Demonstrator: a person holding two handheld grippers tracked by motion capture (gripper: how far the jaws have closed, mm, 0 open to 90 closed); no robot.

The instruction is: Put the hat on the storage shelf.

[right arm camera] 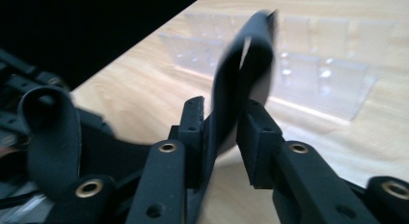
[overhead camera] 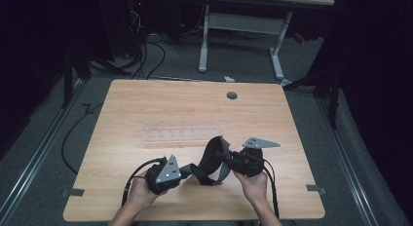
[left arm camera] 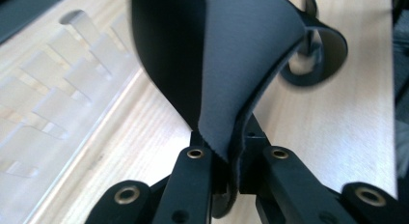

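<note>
A wooden table [overhead camera: 146, 104] stands on a grey floor, and a person's two hands come in at its near edge, each holding a gripper.

The left hand [overhead camera: 139, 194] holds the left gripper [overhead camera: 187, 171] near the near-left part of the table. In the left gripper view its jaws are closed on one end of a strap [left arm camera: 231, 64], black on one face and grey on the other. The strap edge sits pinched between the two jaws.

The right hand [overhead camera: 253, 184] holds the right gripper [overhead camera: 225, 157] just right of centre, near the near edge. In the right gripper view its jaws are clamped on another part of the strap [right arm camera: 241, 79], which stands up between them and is blurred at the top.

From the high view the strap [overhead camera: 210, 160] runs between the two grippers in a twisted loop, raised over the near middle of the table, its grey face showing on the right side of the loop. Whether any part of it touches the table cannot be told.

A clear plastic rack [overhead camera: 180, 134] with a row of slots lies flat on the table just beyond the strap, apart from it. A small dark round cap [overhead camera: 232, 95] is set in the far part of the table top. A second desk frame [overhead camera: 241, 31] stands on the floor beyond the table.
</note>
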